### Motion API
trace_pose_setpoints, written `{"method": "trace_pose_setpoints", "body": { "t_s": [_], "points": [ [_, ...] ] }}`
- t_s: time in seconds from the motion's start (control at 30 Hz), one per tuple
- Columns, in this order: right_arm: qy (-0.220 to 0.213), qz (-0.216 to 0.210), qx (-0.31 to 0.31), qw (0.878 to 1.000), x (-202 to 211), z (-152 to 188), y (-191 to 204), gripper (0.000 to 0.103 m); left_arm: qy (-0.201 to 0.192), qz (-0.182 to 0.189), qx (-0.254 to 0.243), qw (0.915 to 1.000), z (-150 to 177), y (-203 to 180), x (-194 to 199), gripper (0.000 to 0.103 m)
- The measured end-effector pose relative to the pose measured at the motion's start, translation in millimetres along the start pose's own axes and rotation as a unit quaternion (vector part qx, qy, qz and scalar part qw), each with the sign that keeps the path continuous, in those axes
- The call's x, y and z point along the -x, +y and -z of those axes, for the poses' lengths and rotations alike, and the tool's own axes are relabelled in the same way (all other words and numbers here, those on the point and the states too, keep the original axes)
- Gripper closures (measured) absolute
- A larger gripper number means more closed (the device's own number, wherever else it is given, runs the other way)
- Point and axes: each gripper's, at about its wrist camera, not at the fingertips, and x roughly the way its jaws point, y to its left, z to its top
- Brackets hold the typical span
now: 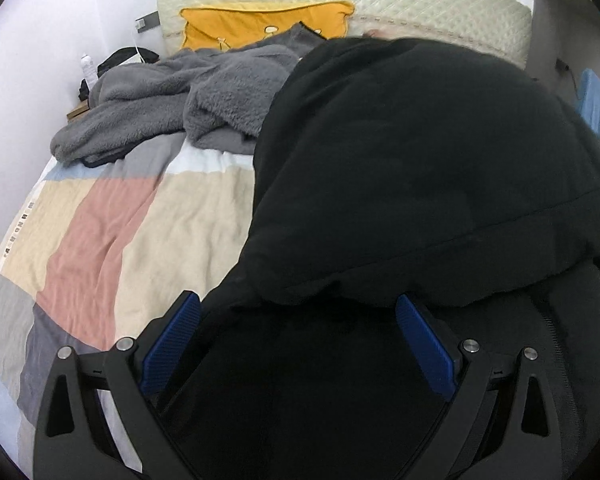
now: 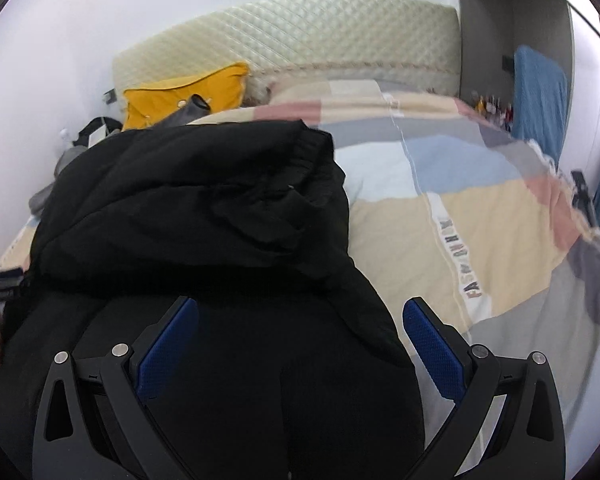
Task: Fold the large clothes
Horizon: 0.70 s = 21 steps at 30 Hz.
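A large black padded jacket (image 1: 420,168) lies bunched on the bed, its upper part doubled over toward me. It also shows in the right wrist view (image 2: 196,208). My left gripper (image 1: 298,308) is open, its blue pads wide apart just above the jacket's near part. My right gripper (image 2: 300,312) is open too, over the jacket's near right edge, with its right finger above the bedspread. Neither holds anything.
The bed has a pastel patchwork cover (image 1: 120,220), also seen in the right wrist view (image 2: 460,216). A grey fleece garment (image 1: 172,96) and a yellow pillow (image 1: 260,26) lie near the quilted headboard (image 1: 420,8). A blue cloth (image 2: 540,92) hangs at right.
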Motion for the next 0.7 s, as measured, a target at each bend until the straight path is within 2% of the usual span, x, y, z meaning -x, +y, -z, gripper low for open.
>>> {"method": "trace_pose_setpoints", "body": {
  "t_s": [0.33,0.7],
  "points": [
    [0.037,0.0,-0.021,0.999,-54.1,-4.3,-23.4,0.0,0.022,-0.03,0.022,0.9991,-5.6,9.5,-33.8,0.005],
    [0.049,0.01,-0.015,0.999,-75.5,-1.5,-26.3,0.0,0.004,-0.034,0.026,0.9991,-11.8,3.9,-45.4,0.004]
  ]
}}
